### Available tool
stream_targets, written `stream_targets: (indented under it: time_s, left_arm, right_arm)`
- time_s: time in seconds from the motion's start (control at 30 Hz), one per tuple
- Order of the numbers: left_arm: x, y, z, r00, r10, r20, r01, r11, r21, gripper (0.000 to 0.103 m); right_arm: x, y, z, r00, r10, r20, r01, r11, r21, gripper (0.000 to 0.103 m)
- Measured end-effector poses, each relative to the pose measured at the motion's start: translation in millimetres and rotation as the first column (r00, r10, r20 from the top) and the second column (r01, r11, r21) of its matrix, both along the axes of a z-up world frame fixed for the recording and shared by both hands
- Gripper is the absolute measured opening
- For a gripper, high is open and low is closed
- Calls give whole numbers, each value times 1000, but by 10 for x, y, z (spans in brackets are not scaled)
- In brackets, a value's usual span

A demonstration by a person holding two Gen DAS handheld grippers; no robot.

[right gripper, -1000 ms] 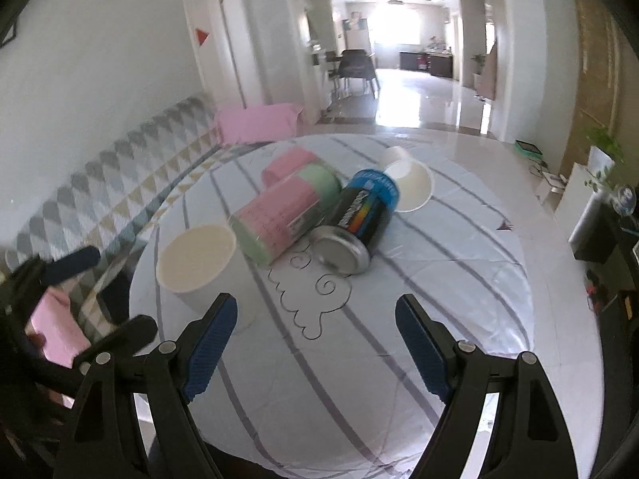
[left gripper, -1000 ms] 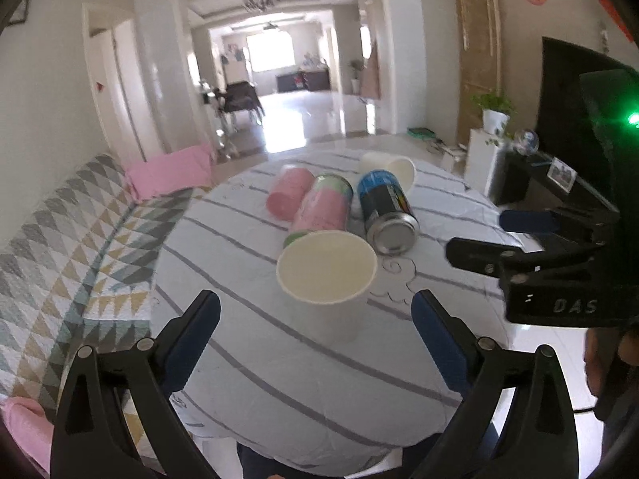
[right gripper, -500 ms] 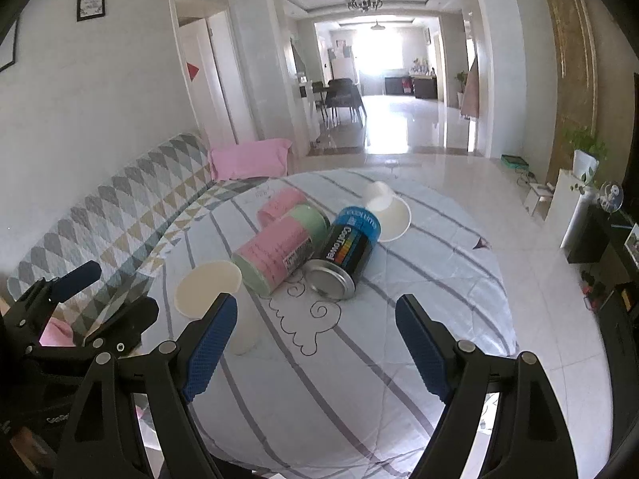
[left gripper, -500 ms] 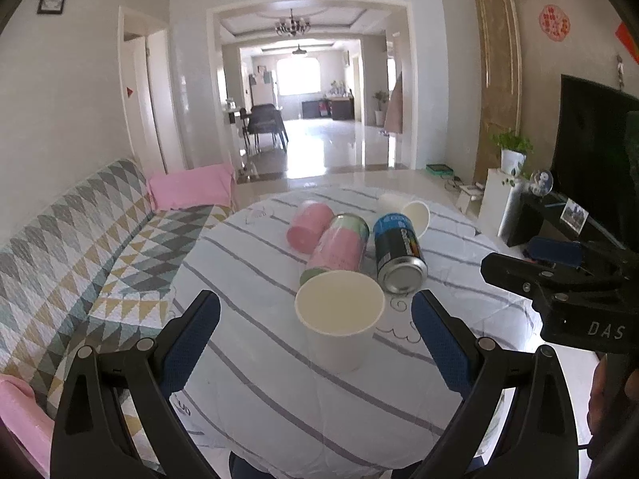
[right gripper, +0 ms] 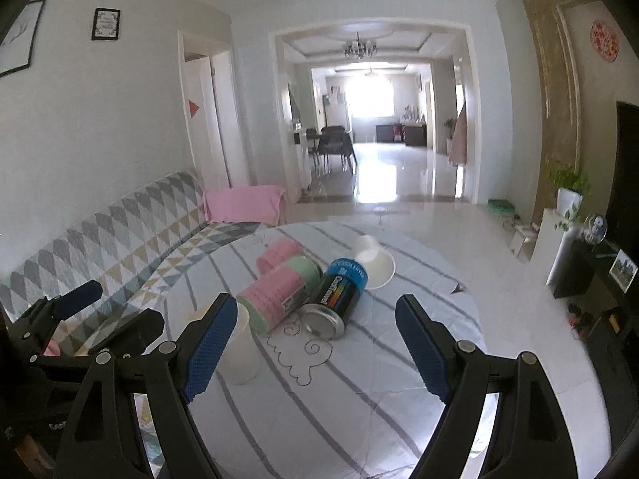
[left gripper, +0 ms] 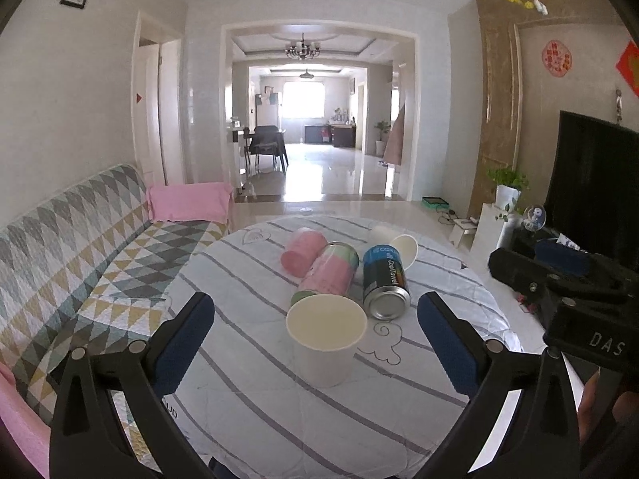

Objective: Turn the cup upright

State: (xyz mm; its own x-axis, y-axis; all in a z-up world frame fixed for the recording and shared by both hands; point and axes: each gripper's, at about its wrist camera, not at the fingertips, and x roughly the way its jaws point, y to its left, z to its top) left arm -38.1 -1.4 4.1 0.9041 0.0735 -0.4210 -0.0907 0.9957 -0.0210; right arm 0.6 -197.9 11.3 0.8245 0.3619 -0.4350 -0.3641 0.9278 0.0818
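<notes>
White cup [right gripper: 239, 349] half hidden behind right gripper [right gripper: 311, 353]

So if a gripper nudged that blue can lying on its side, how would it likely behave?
The blue can lies on its side on the tablecloth, so it would probably roll sideways. The pink-and-green canister right beside it may block rolling that way. Its metal body looks rigid, probably smooth and somewhat slippery.

Your cup [left gripper: 326, 337] is a plain white paper one, standing upright with its open mouth facing up, centred ahead of your left gripper [left gripper: 315, 333] between its spread blue fingers without touching either. From your right gripper [right gripper: 311, 349] it sits ahead and to the left [right gripper: 243, 349], partly hidden behind the left finger. Its far rim lies just beside the fallen pink-and-green can [left gripper: 329, 275].
</notes>
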Motion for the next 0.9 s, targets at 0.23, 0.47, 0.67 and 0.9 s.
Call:
stream_targets:
  time_s: [0.23, 0.47, 0.67, 0.9]
  left_arm:
    - [31, -44, -39, 1000, 3, -28, -3, 1000, 16, 103]
    - [37, -63, -31, 999, 13, -30, -12, 1000, 26, 103]
    - [115, -94, -64, 997, 0, -77, 2, 1000, 25, 103]
    - [249, -146, -113, 993, -3, -119, 7, 999, 33, 103]
  right_arm:
    - [-15, 10, -15, 1000, 13, 1, -13, 1000, 6, 83]
    - [-7, -14, -18, 1000, 5, -2, -5, 1000, 9, 83]
    - [52, -54, -65, 1000, 1, -21, -1, 1000, 10, 83]
    - [149, -109, -86, 999, -1, -41, 1, 1000, 15, 83]
